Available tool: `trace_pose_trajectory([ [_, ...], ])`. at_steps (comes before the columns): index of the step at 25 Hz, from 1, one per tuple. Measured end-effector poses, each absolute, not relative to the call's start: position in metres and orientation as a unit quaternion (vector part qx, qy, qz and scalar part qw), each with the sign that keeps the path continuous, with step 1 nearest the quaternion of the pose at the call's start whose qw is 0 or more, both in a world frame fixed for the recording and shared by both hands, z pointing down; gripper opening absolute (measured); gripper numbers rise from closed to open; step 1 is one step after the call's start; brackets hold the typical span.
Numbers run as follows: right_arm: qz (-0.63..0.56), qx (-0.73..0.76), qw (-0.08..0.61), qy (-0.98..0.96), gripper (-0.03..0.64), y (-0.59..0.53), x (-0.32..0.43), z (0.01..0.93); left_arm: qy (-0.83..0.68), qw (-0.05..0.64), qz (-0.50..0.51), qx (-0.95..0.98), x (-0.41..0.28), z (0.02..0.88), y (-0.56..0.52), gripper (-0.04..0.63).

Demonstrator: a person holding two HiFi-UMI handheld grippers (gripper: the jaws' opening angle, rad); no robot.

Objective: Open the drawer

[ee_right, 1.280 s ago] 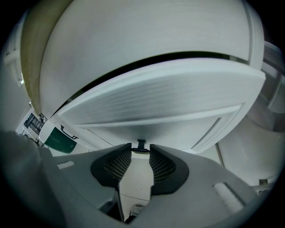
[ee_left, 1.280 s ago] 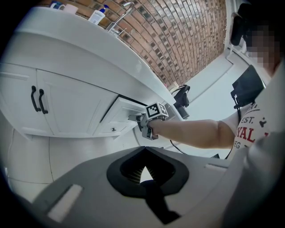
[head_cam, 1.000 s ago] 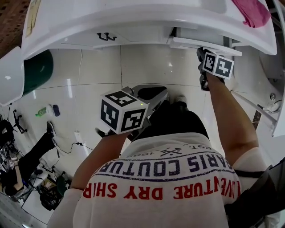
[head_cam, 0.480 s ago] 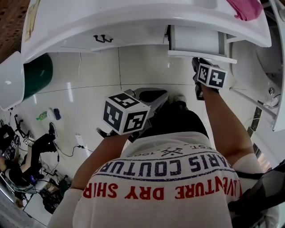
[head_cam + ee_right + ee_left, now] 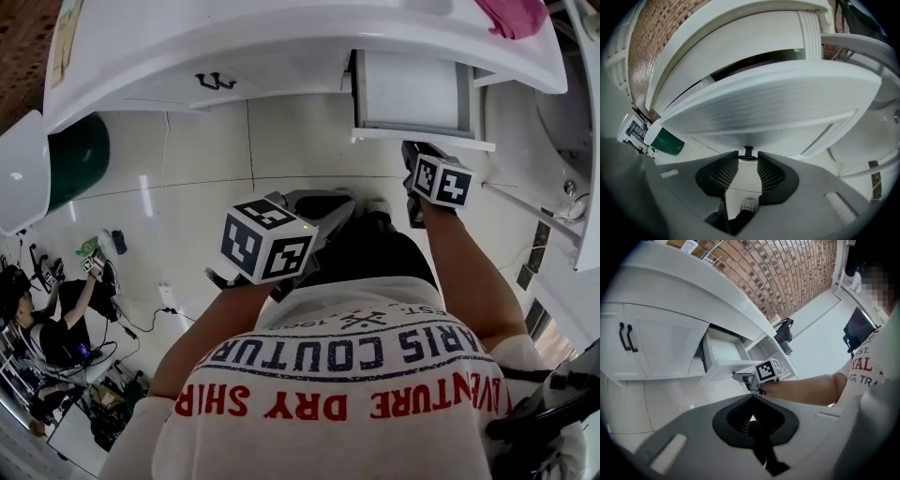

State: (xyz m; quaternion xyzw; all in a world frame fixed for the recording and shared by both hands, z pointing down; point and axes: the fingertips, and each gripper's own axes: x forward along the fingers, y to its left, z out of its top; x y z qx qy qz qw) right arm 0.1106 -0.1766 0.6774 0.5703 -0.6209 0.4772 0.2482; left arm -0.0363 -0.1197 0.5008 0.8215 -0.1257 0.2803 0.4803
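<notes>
White drawer (image 5: 412, 94) stands pulled out, its handle (image 5: 748, 151) clamped by the right gripper (image 5: 748, 158) fingers; left gripper (image 5: 751, 416) fingers are closed, empty.

Drawer front (image 5: 759, 103) beyond right jaws: white, smooth, satin paint. Handle (image 5: 748, 151) between them: black, matt. Pads (image 5: 724, 173): dark, ribbed. Floor (image 5: 187, 169) below: glossy tile.

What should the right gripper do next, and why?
Probably pull straight back toward you, kept level. The right gripper looks closed on the small black handle, and the drawer is only partly out of the cabinet. A straight pull should slide it out without slipping off that small handle.
</notes>
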Motion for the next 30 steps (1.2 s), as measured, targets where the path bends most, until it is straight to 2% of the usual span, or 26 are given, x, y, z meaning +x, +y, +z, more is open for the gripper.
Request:
trace_pose_trajectory([
  [21,0.492,0.554,0.231,-0.631,0.158,-0.157,0.111,0.667,-0.112,0.467,0.277,0.832,-0.035,0.490,-0.113,-0.006],
  [25,0.494,0.525,0.213,-0.660,0.118,-0.138,0.105,0.637,-0.128,0.456,0.264,0.840,-0.039,0.476,-0.104,-0.006],
  [30,0.489,0.448,0.146,-0.734,0.030,-0.098,0.074,0.556,-0.158,0.442,0.252,0.846,-0.041,0.462,-0.073,-0.006],
])
